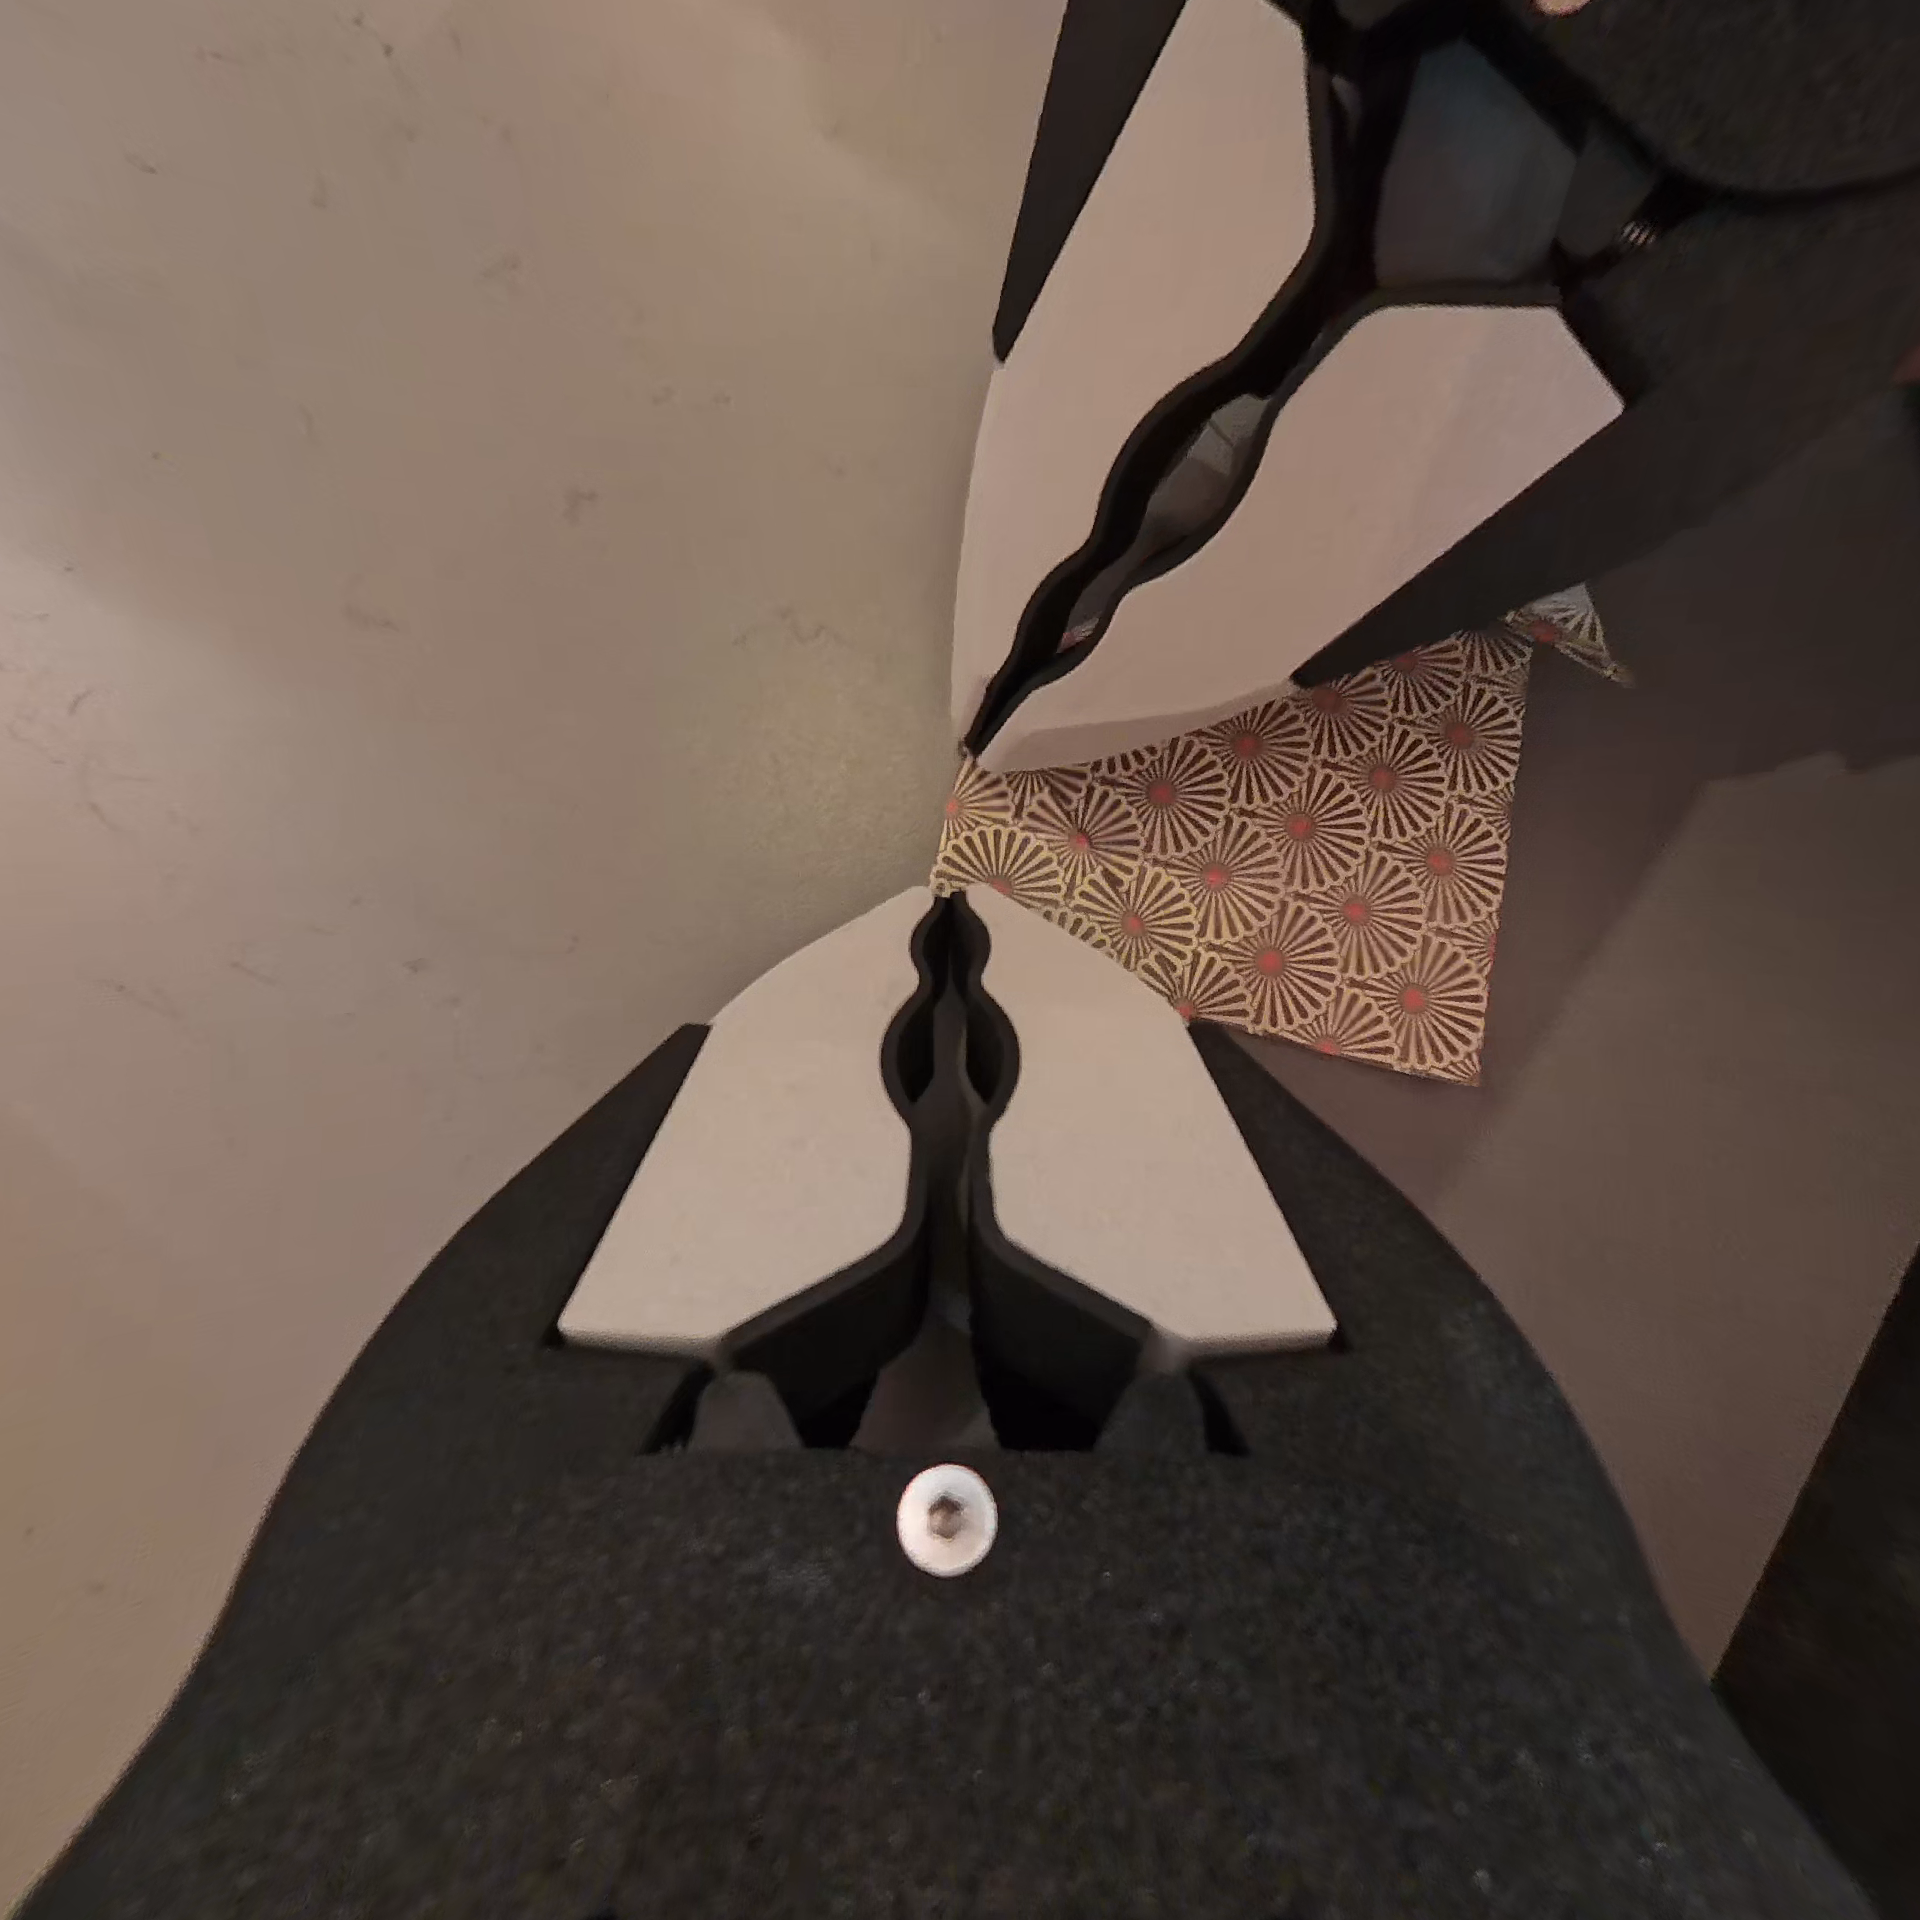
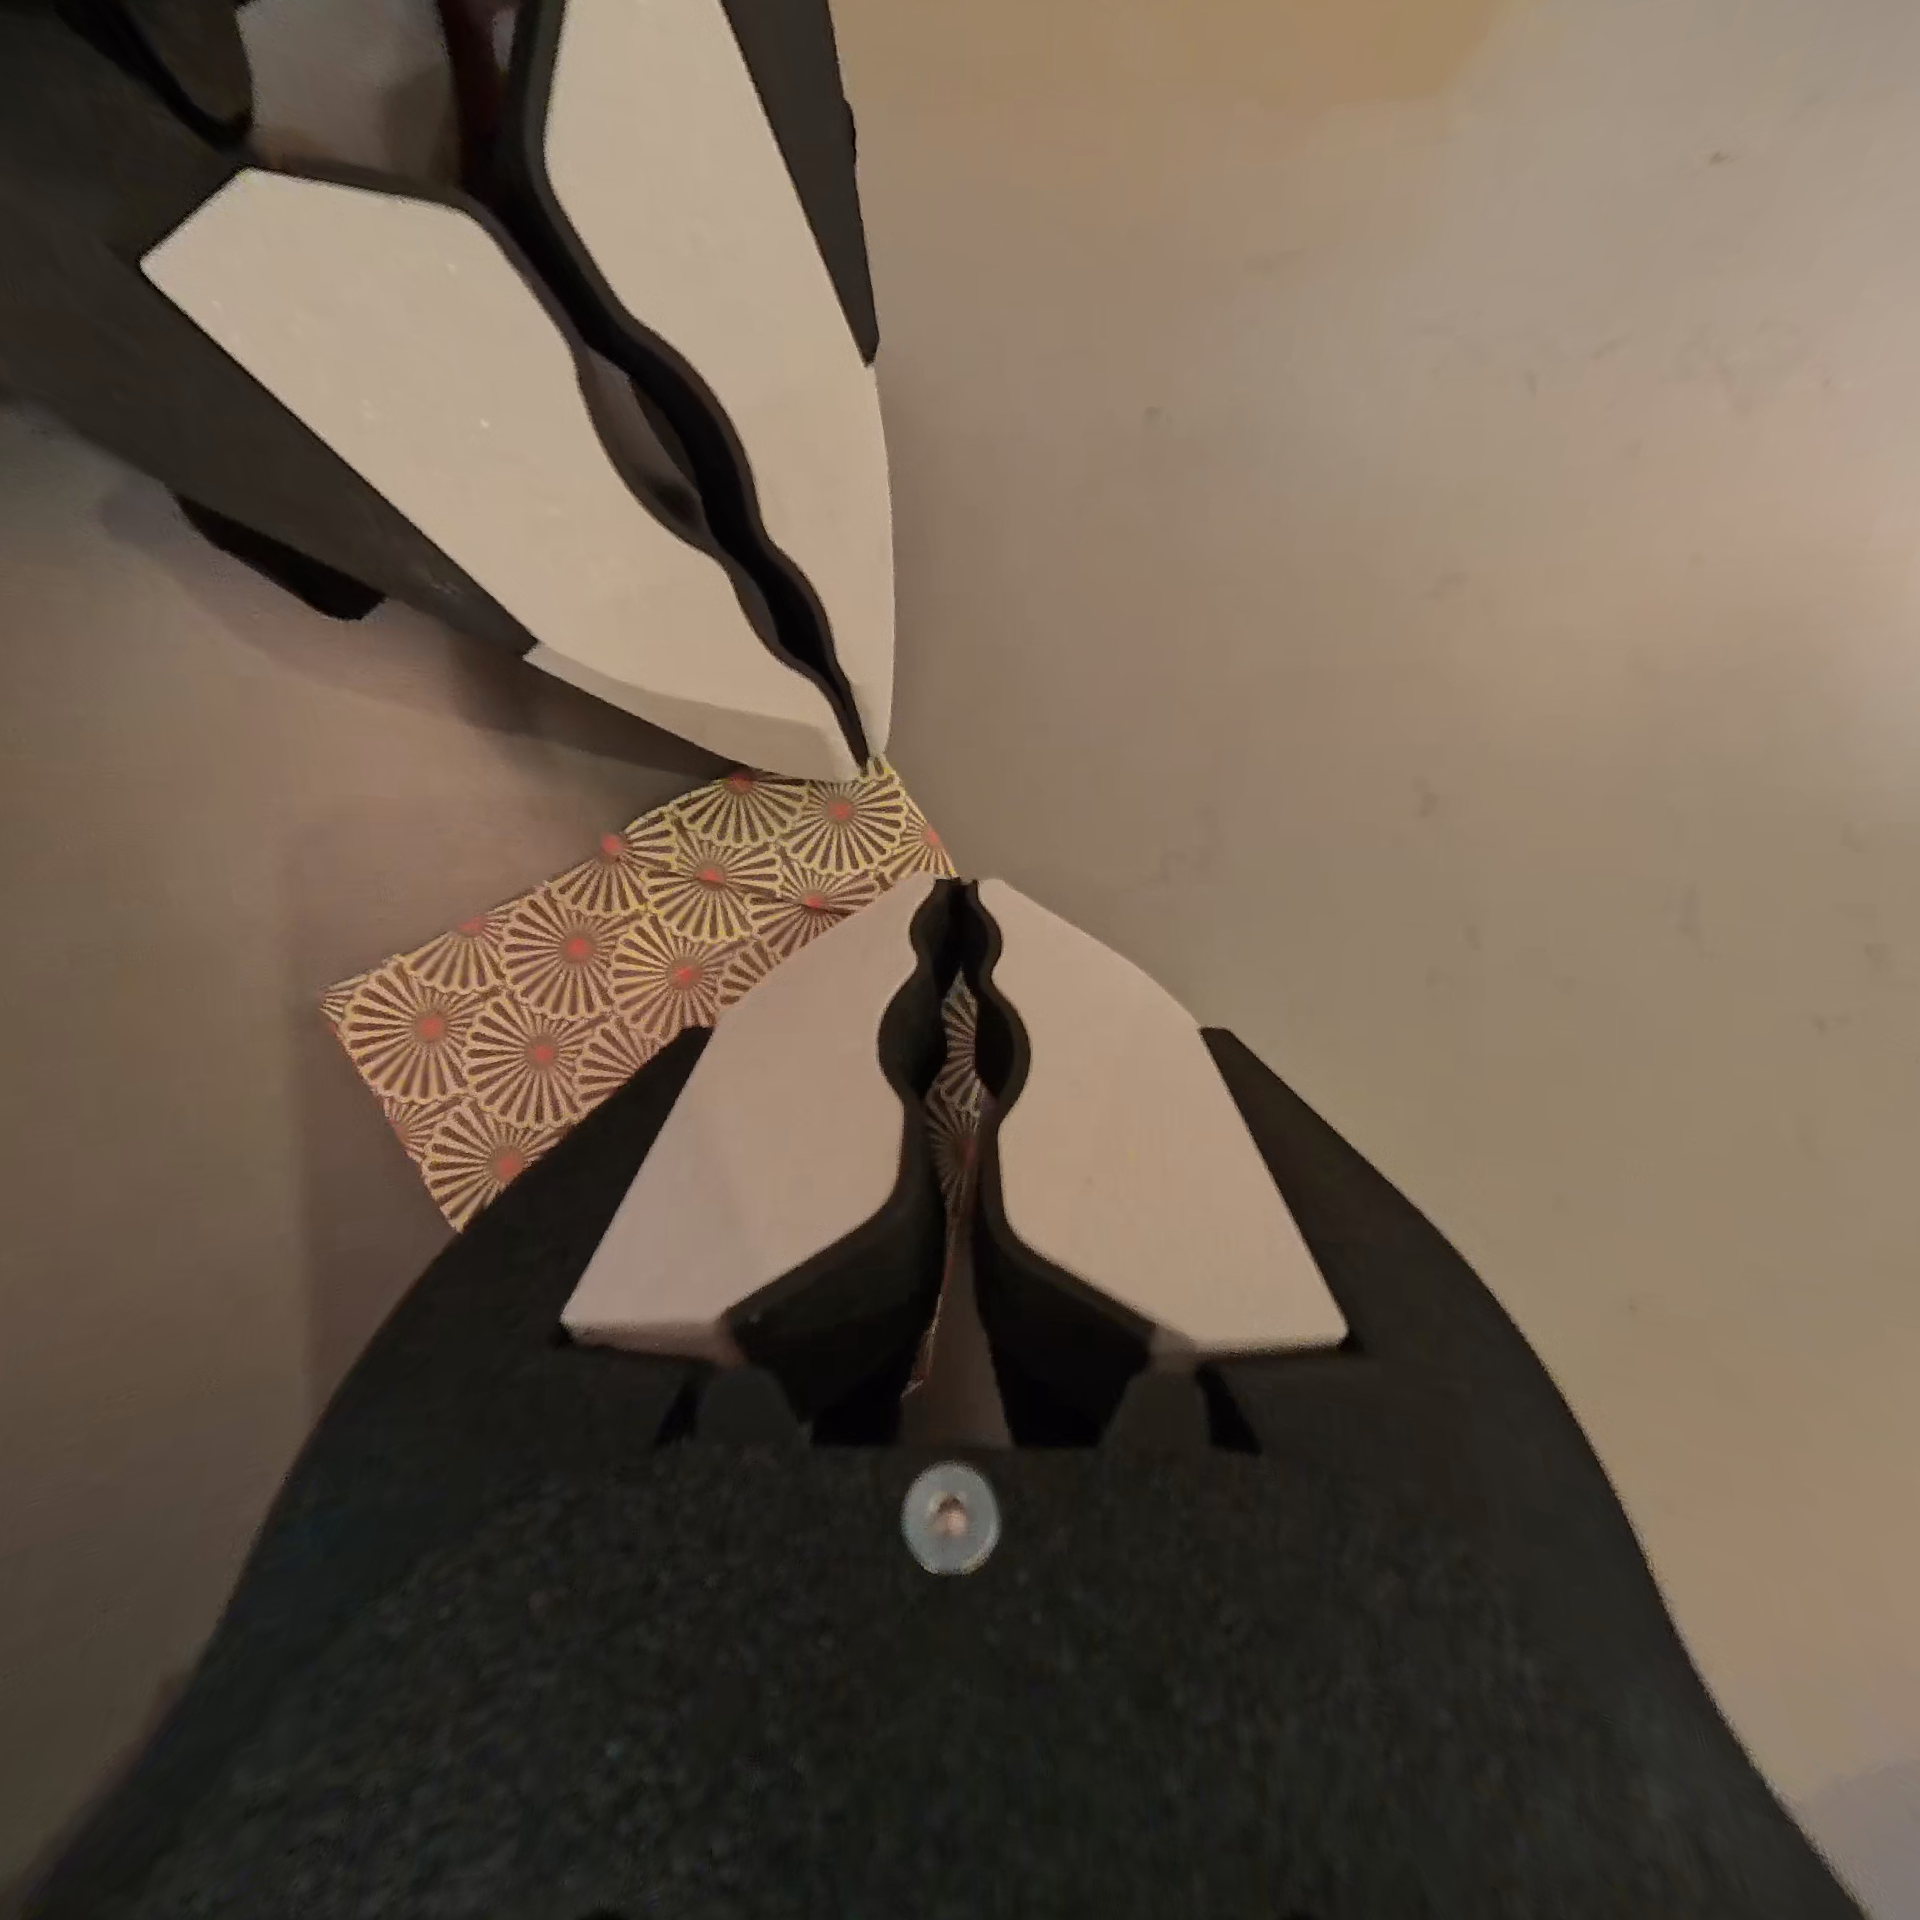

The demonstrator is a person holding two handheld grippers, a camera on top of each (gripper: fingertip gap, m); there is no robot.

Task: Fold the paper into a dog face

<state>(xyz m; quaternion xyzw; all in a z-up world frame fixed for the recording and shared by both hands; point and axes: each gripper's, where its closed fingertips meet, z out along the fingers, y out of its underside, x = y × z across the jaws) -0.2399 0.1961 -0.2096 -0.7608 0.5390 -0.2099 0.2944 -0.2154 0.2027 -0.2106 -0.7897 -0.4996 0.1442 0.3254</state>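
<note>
The paper (image 1: 1299,873) is folded, with a gold and brown flower pattern and red dots, and lies on a pale tabletop (image 1: 416,623). My left gripper (image 1: 948,904) is shut, its tips touching the near end of the paper's left edge; I cannot tell whether it pinches it. My right gripper (image 1: 971,743) comes in from the upper right, shut, with its tips at the other end of that edge. In the right wrist view the paper (image 2: 582,966) runs in between the fingers of the right gripper (image 2: 961,883), which is shut on it. The left gripper (image 2: 862,753) touches the paper's far corner.
The pale tabletop (image 2: 1455,623) spreads around the paper in both views. A darker shaded band (image 1: 1662,1143) lies to the right of the paper in the left wrist view, with a dark edge (image 1: 1849,1558) at the far right. My two grippers' fingertips are within a few centimetres of each other.
</note>
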